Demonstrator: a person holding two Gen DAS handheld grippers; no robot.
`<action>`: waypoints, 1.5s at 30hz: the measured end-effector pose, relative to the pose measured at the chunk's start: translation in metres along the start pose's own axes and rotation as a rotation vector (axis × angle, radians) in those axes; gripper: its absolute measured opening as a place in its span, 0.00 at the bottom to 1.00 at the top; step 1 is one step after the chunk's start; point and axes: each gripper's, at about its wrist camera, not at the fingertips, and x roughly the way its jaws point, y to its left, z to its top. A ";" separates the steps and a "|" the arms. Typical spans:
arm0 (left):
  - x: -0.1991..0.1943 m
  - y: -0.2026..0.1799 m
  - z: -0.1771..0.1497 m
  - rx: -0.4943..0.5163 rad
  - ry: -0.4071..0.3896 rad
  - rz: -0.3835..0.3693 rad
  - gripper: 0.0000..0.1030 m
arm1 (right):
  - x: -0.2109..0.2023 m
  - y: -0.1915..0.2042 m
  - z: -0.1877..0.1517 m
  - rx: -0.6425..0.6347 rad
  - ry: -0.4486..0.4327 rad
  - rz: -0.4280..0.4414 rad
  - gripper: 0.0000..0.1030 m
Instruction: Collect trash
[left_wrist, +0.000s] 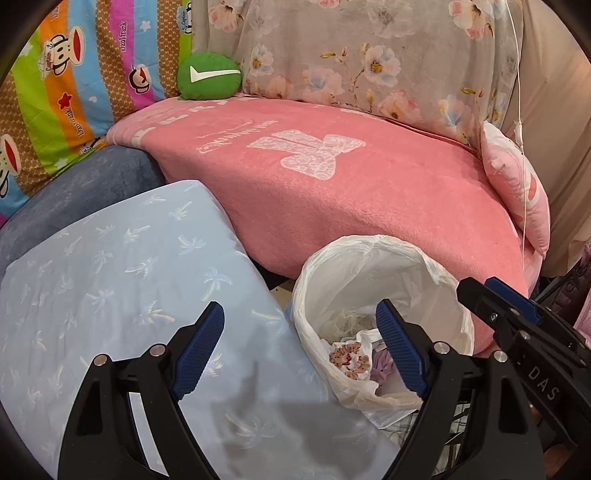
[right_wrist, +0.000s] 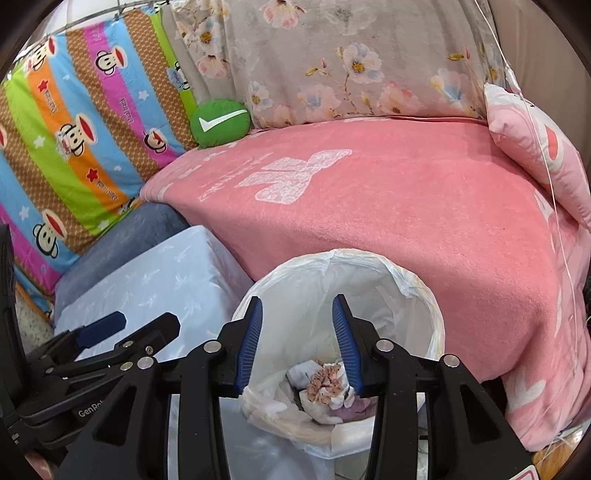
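White-lined bin (right_wrist: 417, 295), crumpled trash (right_wrist: 327, 387) inside

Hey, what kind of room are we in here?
Probably a bedroom or living room at home: a pink blanket covers a bed or sofa, with a floral pillow behind it and a lined trash bin in front.
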 end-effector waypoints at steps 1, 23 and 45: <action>-0.002 0.000 -0.002 0.004 -0.001 0.008 0.79 | -0.002 0.001 -0.002 -0.009 -0.003 -0.009 0.47; -0.020 0.014 -0.031 -0.013 0.013 0.083 0.89 | -0.026 0.000 -0.036 -0.110 0.024 -0.125 0.70; -0.032 0.008 -0.045 0.004 0.002 0.125 0.90 | -0.038 0.004 -0.049 -0.118 0.041 -0.108 0.84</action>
